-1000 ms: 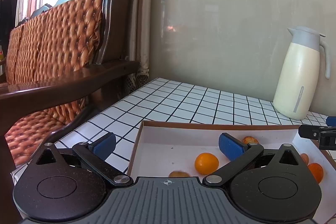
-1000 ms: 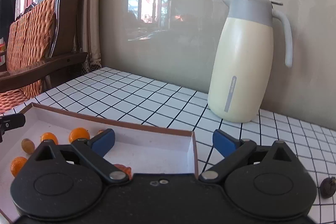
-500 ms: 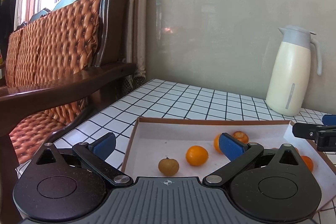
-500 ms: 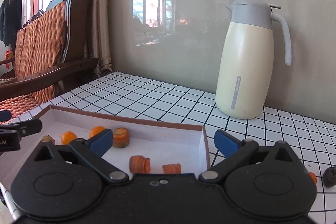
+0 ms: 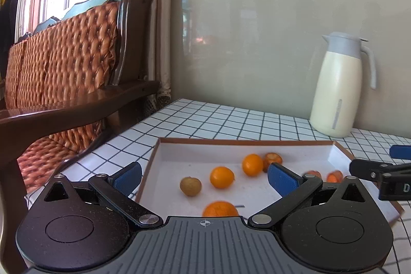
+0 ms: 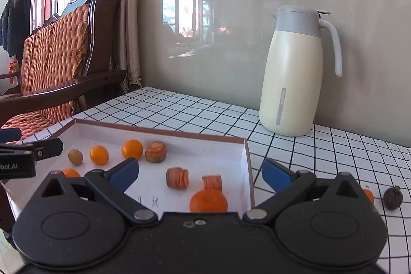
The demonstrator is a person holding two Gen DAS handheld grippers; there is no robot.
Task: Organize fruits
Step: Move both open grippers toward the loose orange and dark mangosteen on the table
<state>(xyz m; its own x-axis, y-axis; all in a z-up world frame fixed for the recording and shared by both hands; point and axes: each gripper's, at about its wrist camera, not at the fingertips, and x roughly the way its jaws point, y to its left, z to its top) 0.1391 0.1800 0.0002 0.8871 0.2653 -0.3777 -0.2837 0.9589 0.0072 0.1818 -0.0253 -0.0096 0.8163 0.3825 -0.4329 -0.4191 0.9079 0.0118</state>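
Hovering grippers (image 5: 204, 177) (image 6: 200, 175) above fruit tray (image 6: 218, 140)

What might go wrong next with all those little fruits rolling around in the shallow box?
The round oranges lie loose in the low-walled box, so a nudge from the open left gripper may send them rolling. The dark fruit sits out on the tiled table, to the right of the open right gripper, so it is easily overlooked. The jug behind might get bumped on a long reach.
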